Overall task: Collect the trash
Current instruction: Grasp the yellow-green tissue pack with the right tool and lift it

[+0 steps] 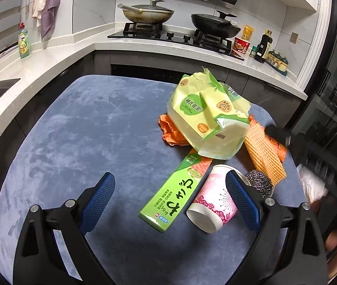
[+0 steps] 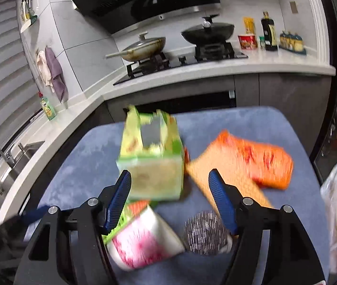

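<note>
My left gripper (image 1: 169,196) wide apart over blue table (image 1: 73,130), my right gripper (image 2: 169,182) wide too, paper cup (image 1: 212,205) lying on side, inside not visible, torn yellow bag (image 1: 206,116) gaping.

My blue table (image 1: 73,130) carries a heap toward three o'clock: yellow wrapper (image 1: 206,116) on orange bags (image 1: 170,130), green box (image 1: 175,192), tipped paper cup (image 1: 212,204), steel scrubber (image 1: 260,181), waffle cloth (image 1: 263,152).

I see a crumpled yellow-green wrapper (image 1: 206,116) atop an orange bag (image 1: 170,131) near the table's far right corner, a green box (image 1: 176,193), a tipped pink floral cup (image 1: 212,201), a steel scourer (image 1: 258,181) and a ribbed orange pack (image 1: 264,153) nearby.
</note>
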Demonstrator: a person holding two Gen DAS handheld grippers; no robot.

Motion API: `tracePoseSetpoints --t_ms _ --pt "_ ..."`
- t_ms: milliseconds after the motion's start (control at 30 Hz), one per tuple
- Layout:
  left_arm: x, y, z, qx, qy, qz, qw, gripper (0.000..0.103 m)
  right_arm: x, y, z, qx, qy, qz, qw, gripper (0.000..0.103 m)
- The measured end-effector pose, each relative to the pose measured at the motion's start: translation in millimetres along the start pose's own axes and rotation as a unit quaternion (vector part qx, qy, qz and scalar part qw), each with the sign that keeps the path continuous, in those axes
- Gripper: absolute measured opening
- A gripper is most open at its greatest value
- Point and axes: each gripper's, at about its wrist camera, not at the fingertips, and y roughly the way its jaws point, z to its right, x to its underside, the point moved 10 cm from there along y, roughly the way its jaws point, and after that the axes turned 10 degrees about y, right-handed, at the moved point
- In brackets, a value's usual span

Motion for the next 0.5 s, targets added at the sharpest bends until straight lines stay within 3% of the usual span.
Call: tracePoseSetpoints --t_ms 167,400,467,500 --pt "-2.5 3.2 -9.0 -0.009 -0.001 0.000 1.0000 0.090 -31.4 29.9 -11.0 0.001 -0.007 -0.011 1.000 0.061" --pt "-2.7 8.7 -28.4 -0.019 -0.014 -0.003 0.9997 0.090 -16.5 89.7 -1.0 -0.001 0.022 -0.092 0.996 0.031" --pt "-1.8 10.1 -32.0 -0.021 -0.015 -0.006 0.9997 0.090 -5.7 99.8 1.6 0.000 0.022 -0.109 0.994 0.010" --pt "-1.2 10.8 -34.2 -0.021 -0.017 -0.007 0.9996 0.090 -1.3 102.6 1.4 -0.002 0.021 -0.115 0.993 0.006"
